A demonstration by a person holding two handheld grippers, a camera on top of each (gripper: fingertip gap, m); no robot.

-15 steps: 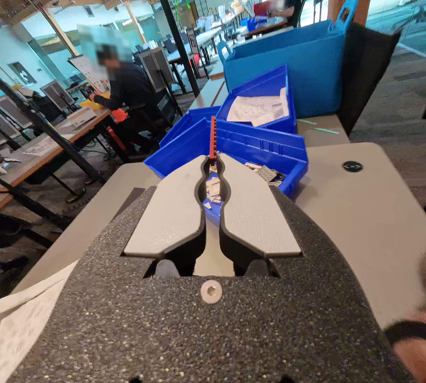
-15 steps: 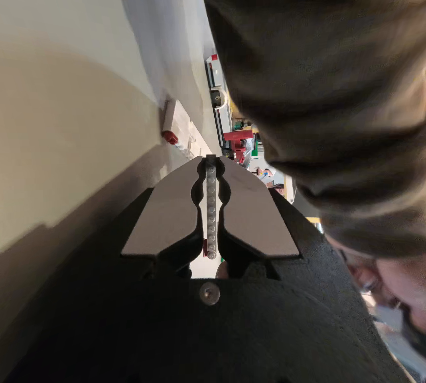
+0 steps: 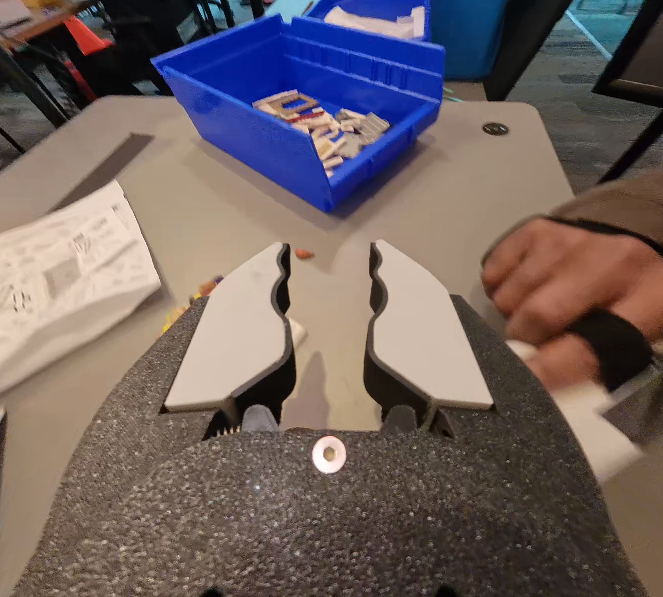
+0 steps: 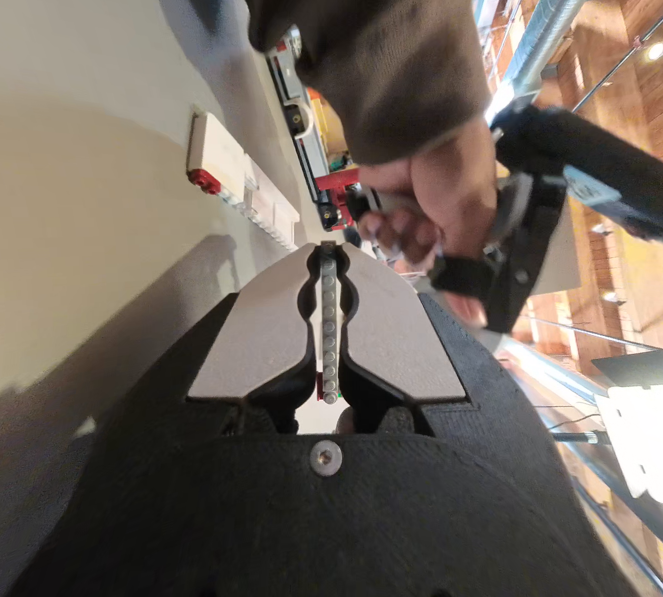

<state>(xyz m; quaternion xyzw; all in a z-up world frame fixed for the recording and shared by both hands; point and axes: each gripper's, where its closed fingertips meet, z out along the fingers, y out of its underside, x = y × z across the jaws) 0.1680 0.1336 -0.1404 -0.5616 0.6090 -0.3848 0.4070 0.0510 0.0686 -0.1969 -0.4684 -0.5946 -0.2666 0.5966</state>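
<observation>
Printed instruction sheet (image 3: 68, 278) at far left on the grey table (image 3: 222, 206), then left gripper (image 3: 328, 249) spread wide and empty beside a small orange piece (image 3: 304, 254), blue bin (image 3: 287, 120) of bricks beyond, right gripper (image 4: 329, 249) clamped on a long grey studded plate (image 4: 329, 321).

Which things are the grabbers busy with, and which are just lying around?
Busy with:
- right gripper, clamping a long grey brick strip
- left gripper, open, holding nothing

Lying around:
- blue bin of bricks
- instruction sheet
- small orange piece
</observation>
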